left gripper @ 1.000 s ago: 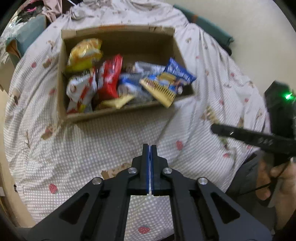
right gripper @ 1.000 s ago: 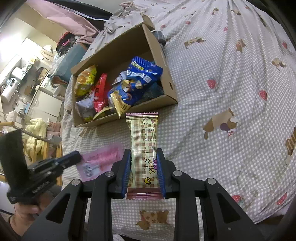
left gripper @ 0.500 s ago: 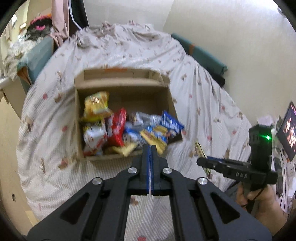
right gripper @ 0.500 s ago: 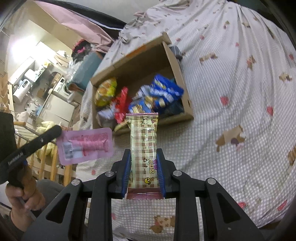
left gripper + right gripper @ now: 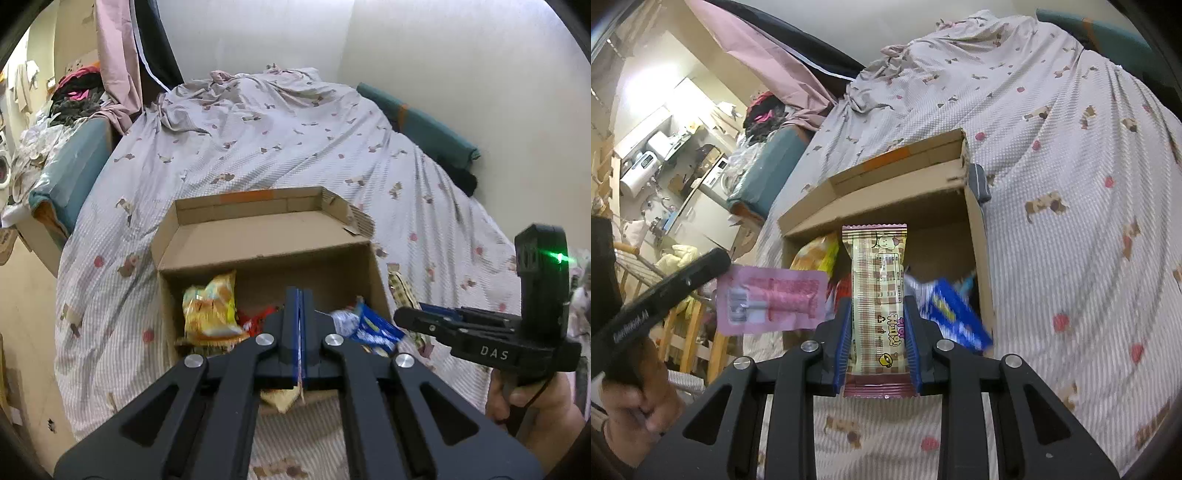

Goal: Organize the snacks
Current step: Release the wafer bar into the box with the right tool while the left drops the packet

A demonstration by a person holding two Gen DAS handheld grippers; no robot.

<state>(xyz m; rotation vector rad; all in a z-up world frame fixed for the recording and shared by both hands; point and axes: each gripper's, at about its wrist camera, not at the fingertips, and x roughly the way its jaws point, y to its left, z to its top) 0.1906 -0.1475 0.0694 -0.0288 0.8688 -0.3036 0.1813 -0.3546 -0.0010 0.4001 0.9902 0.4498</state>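
Snacks piled in your open cardboard box (image 5: 258,240) on the bed (image 5: 288,140), your right gripper (image 5: 877,339) pinching an upright plaid snack bar (image 5: 877,280) before it, your left gripper (image 5: 299,325) pressed onto a flat pink packet (image 5: 772,299).

We see a beige plaid snack bar (image 5: 877,291) held upright and a flat pink packet (image 5: 772,301) before the open snack-filled cardboard box (image 5: 979,236).

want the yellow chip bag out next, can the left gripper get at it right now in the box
Probably not yet. The yellow chip bag lies exposed in the open cardboard box, but the left gripper is shut on a pink packet.
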